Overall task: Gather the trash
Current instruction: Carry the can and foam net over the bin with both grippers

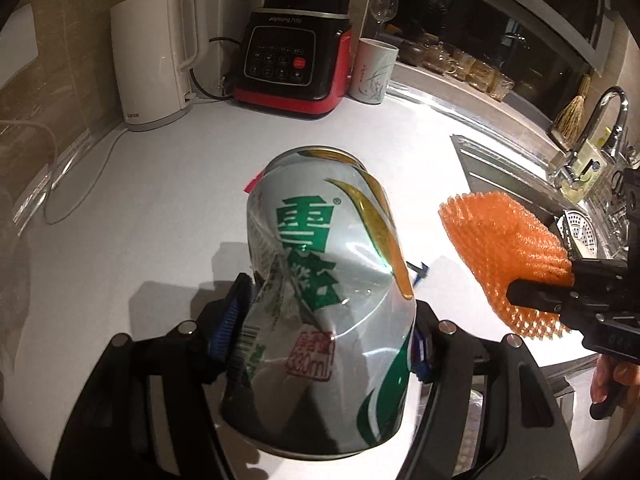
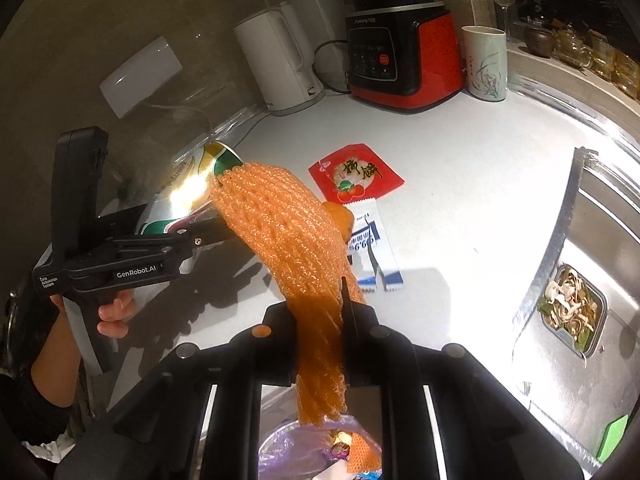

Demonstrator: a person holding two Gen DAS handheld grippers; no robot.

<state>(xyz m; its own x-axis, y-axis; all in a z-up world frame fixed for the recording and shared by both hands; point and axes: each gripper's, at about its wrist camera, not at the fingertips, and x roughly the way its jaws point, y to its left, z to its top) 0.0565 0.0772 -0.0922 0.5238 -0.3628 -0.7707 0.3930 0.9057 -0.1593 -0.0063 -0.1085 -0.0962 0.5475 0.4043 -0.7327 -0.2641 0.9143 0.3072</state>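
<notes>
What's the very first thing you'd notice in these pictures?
The crushed silver and green drink can fills the left wrist view, squeezed between the left gripper's fingers above the white counter. Next is the bright orange foam net, pinched in the right gripper and hanging over a bag-lined bin. Behind them, a red snack wrapper lies flat on the counter.

- The crushed can [image 1: 320,300] bears large green Chinese characters and a red stamp reading "330ml".
- The blender [image 1: 288,60] base reads "Joyoung".
- The white kettle [image 1: 156,64] reads "SUPOR" low on its base.
- The left hand-held gripper [image 2: 208,236] reads "GenRobot.AI" and "Data Acquisition System".
- The white-and-blue sachet [image 2: 374,248] shows "99.9", seen upside down.
- The red wrapper [image 2: 354,178] carries Chinese characters.
</notes>
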